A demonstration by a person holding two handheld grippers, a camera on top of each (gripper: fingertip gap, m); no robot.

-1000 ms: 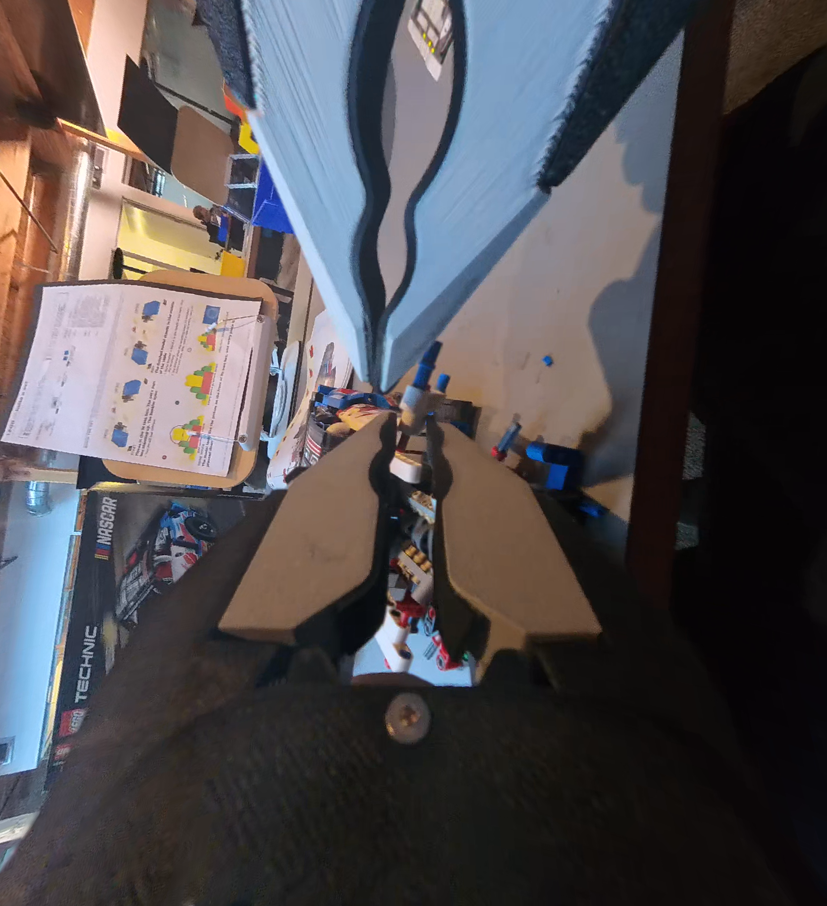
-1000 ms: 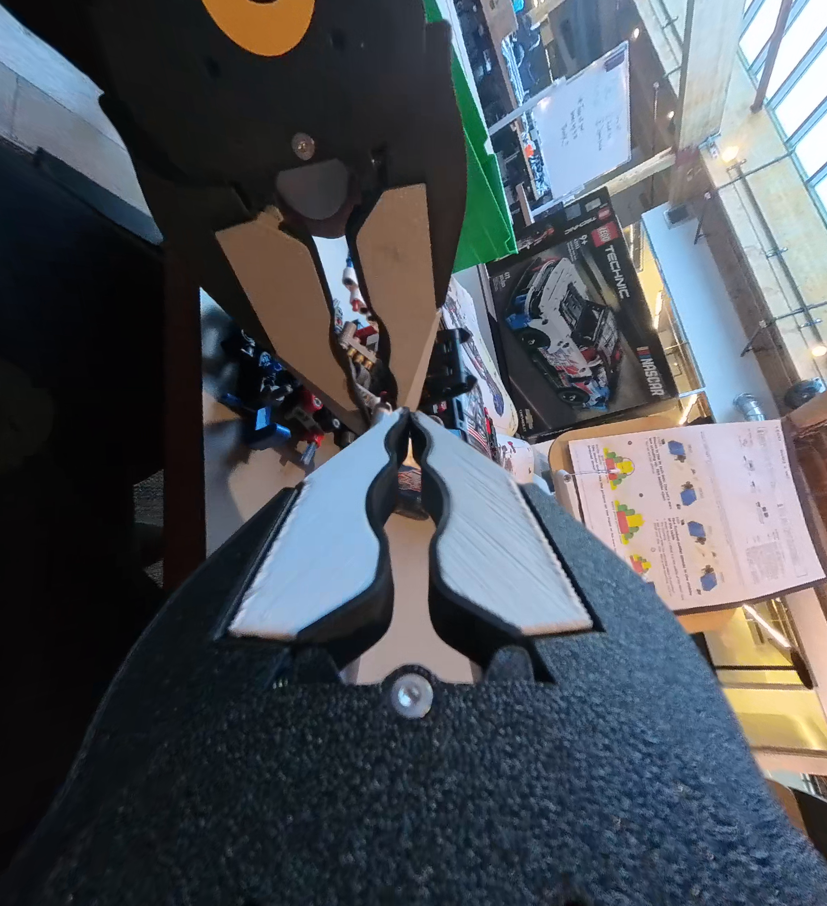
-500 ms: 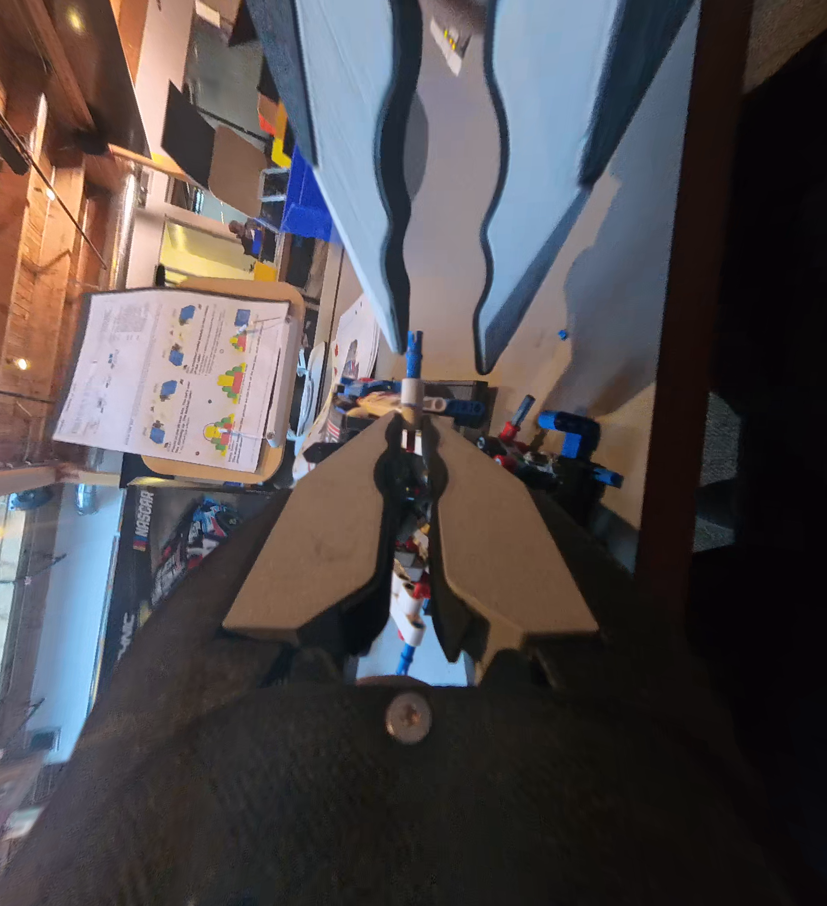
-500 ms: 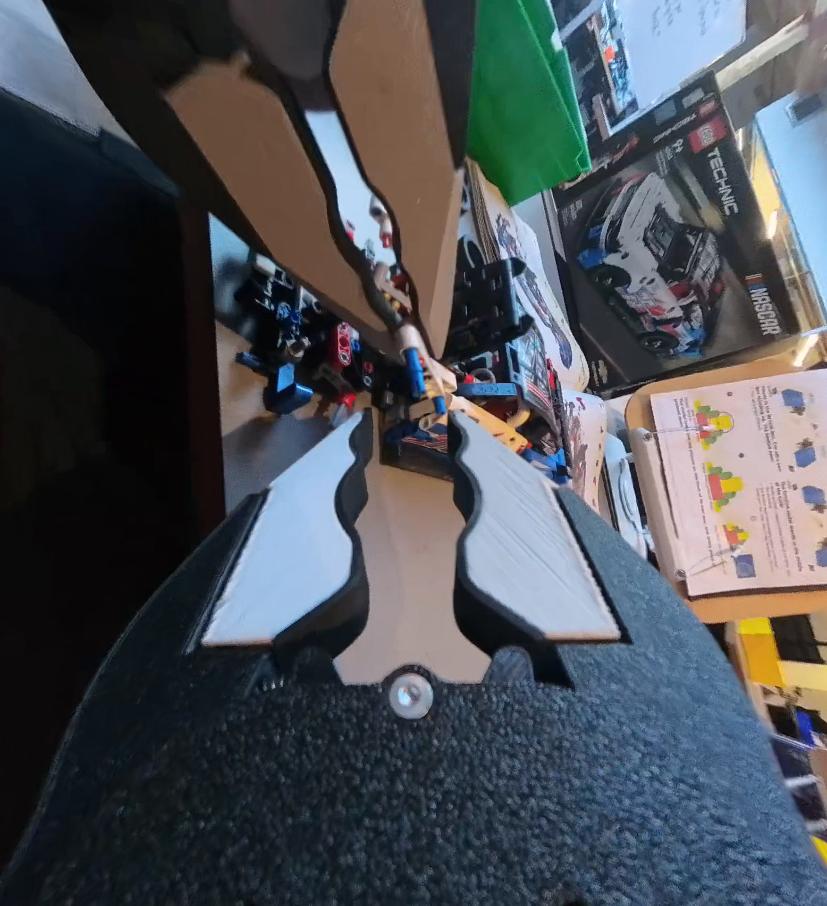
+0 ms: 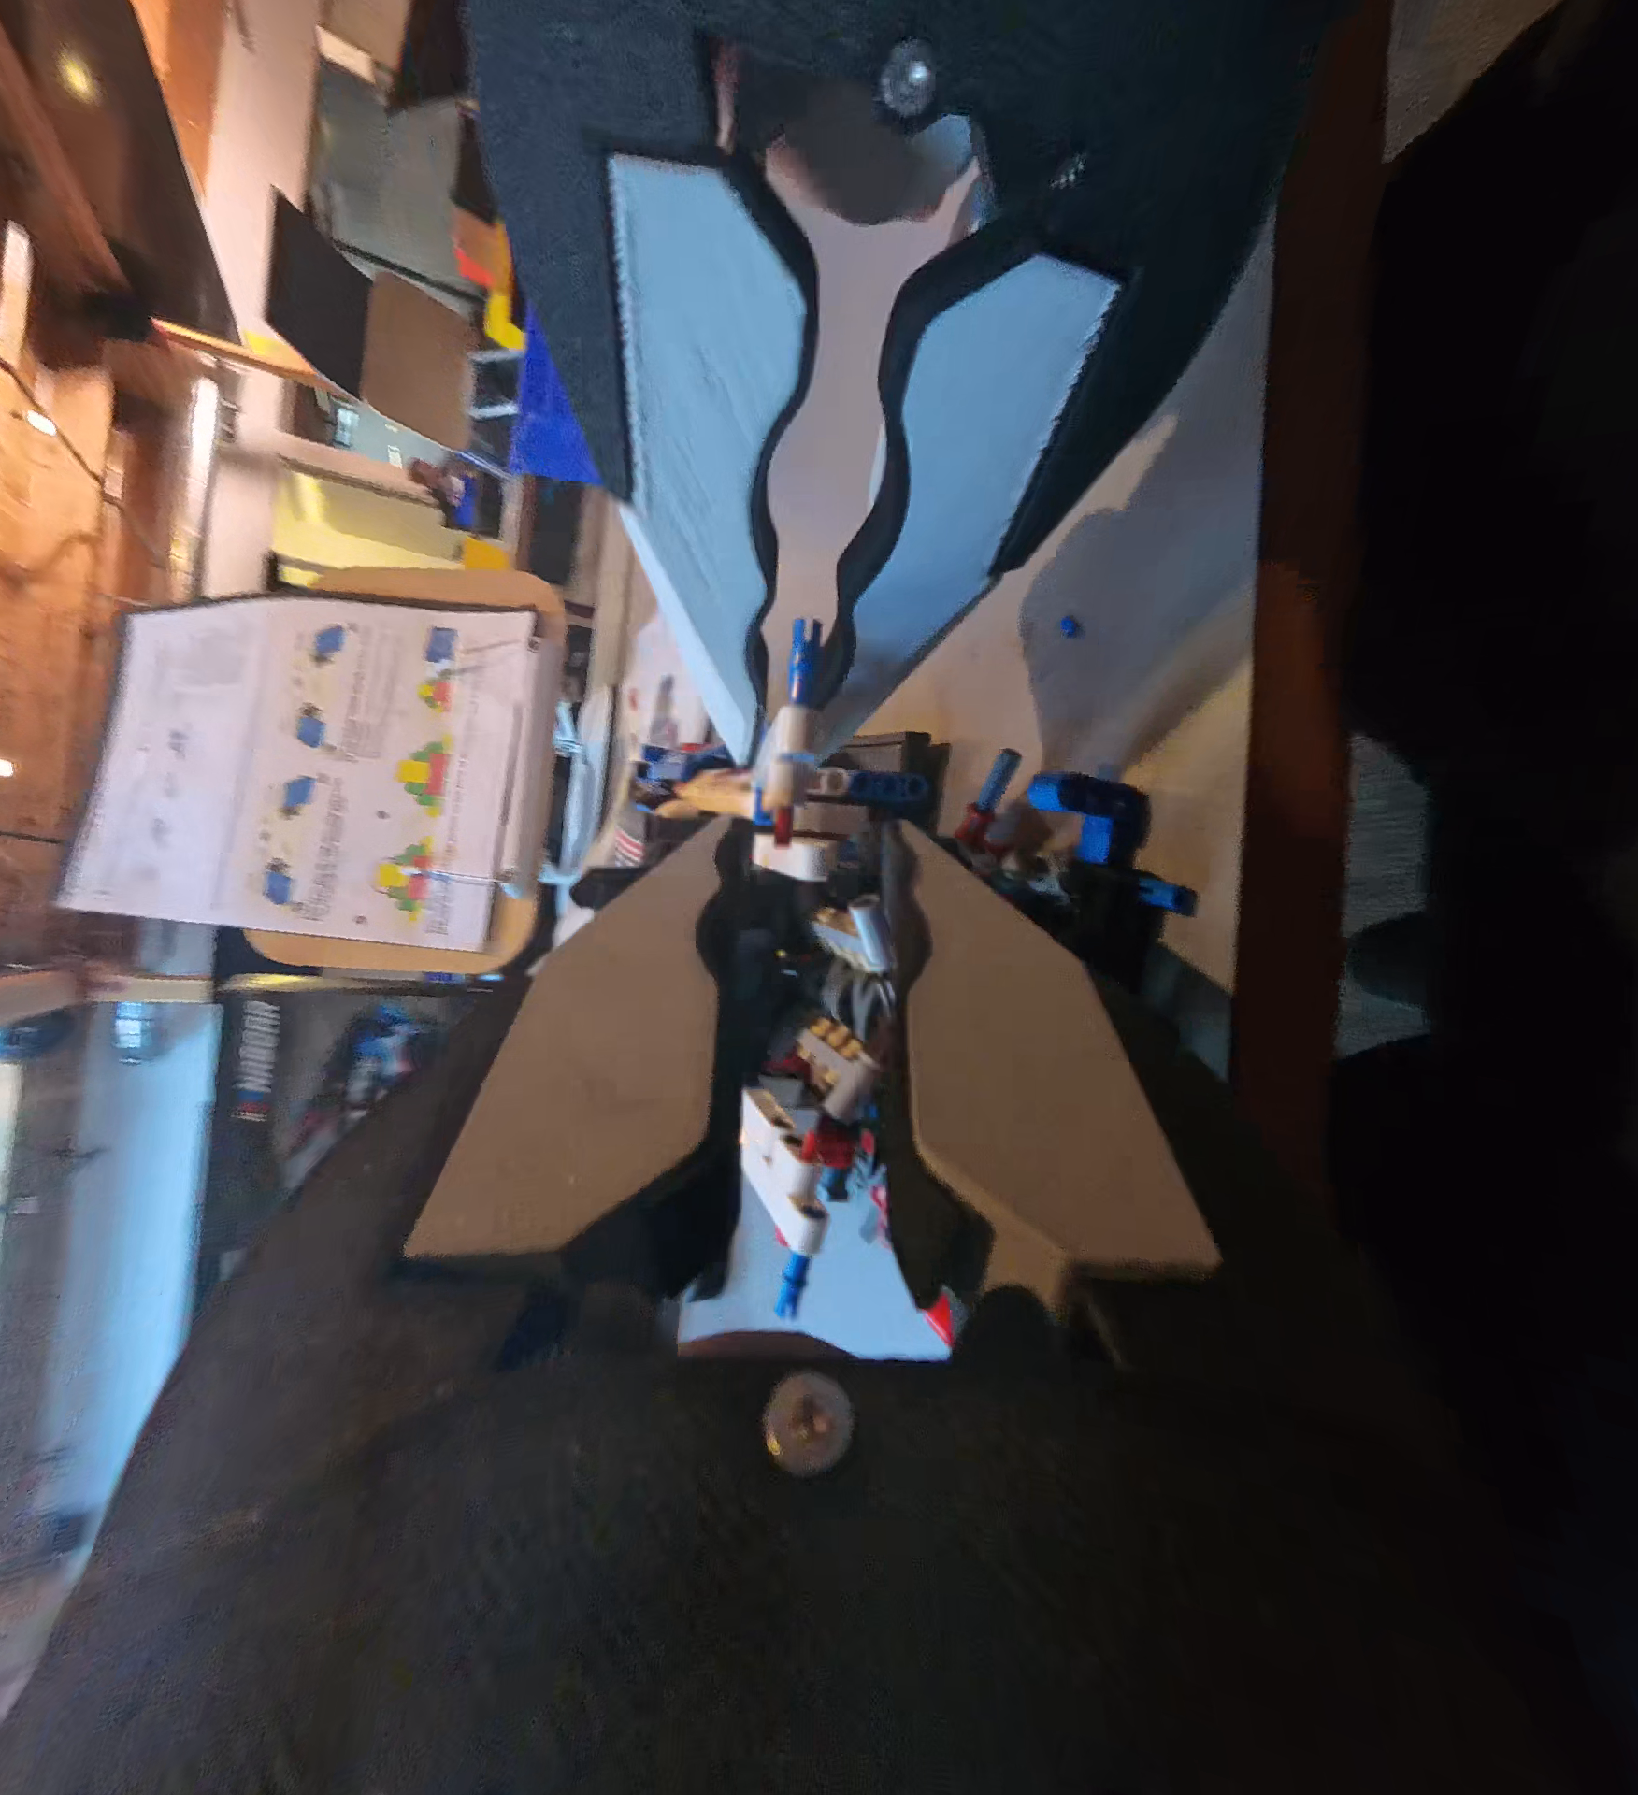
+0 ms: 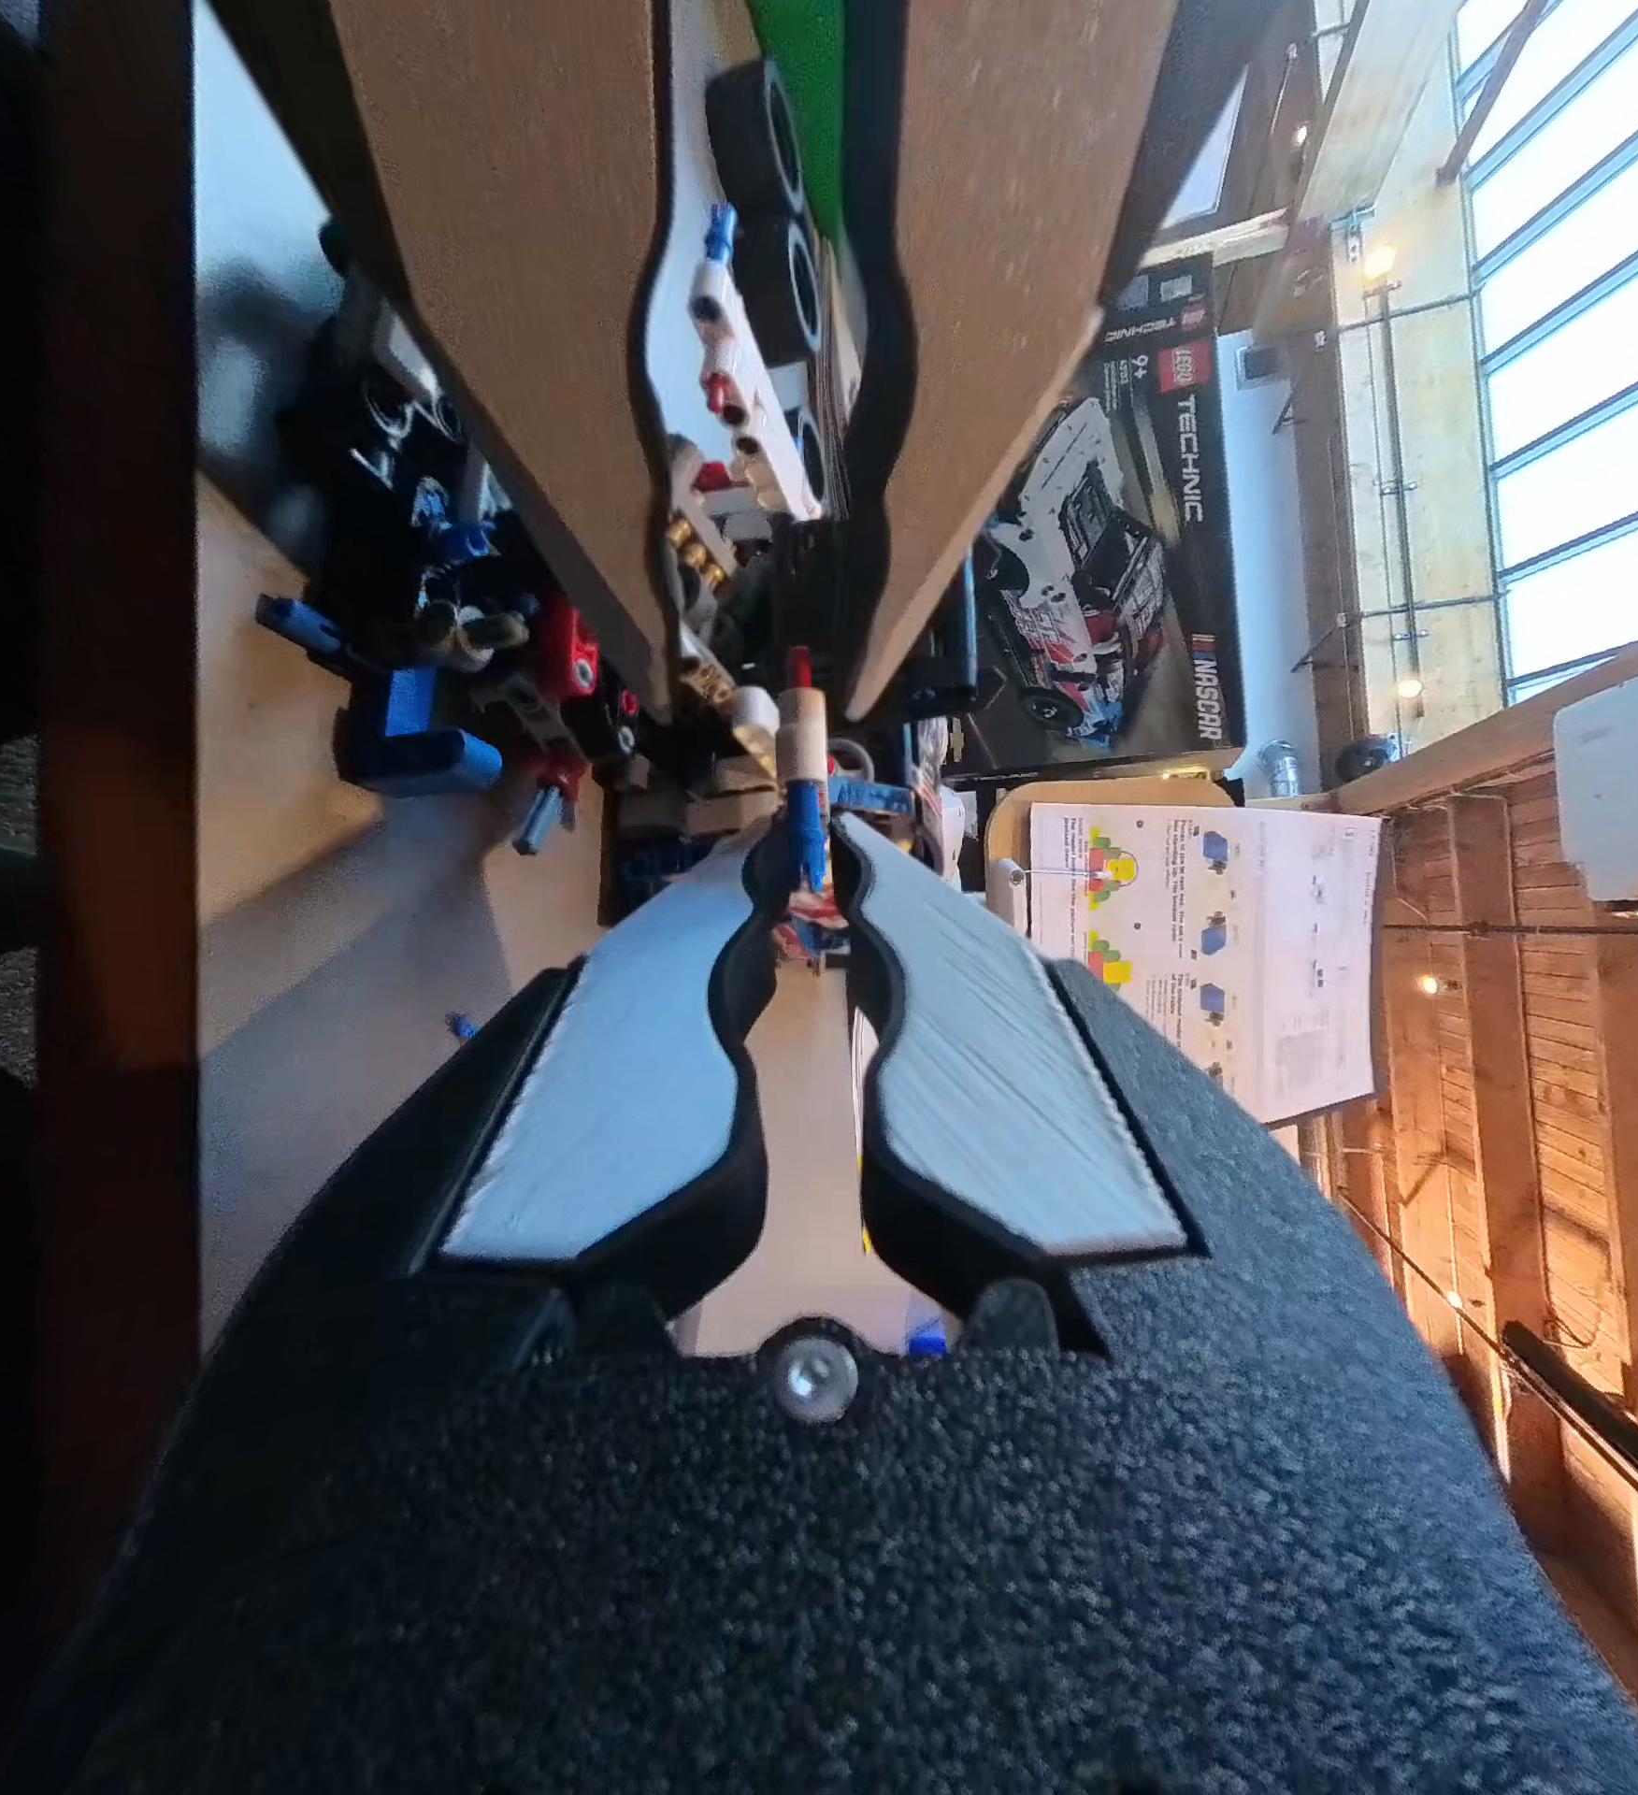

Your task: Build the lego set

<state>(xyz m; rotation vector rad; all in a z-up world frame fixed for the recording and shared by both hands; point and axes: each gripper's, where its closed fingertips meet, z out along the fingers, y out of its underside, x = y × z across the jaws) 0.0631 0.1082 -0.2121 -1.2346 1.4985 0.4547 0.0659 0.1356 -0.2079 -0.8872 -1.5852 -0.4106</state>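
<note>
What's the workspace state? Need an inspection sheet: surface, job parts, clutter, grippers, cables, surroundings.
Surface: pale table with a dark edge, mostly bare on the near side.
Job's things: small sub-assembly held aloft, with a blue pin in a tan bush; black tyres behind.
Clutter: loose parts pile; one stray blue piece.
Grippers: right gripper appears closed on the blue pin; left gripper brackets the other end, contact unclear.
Cables: nothing seen on the table.
Surroundings: set box, instruction sheet on a stand, windows.
</note>
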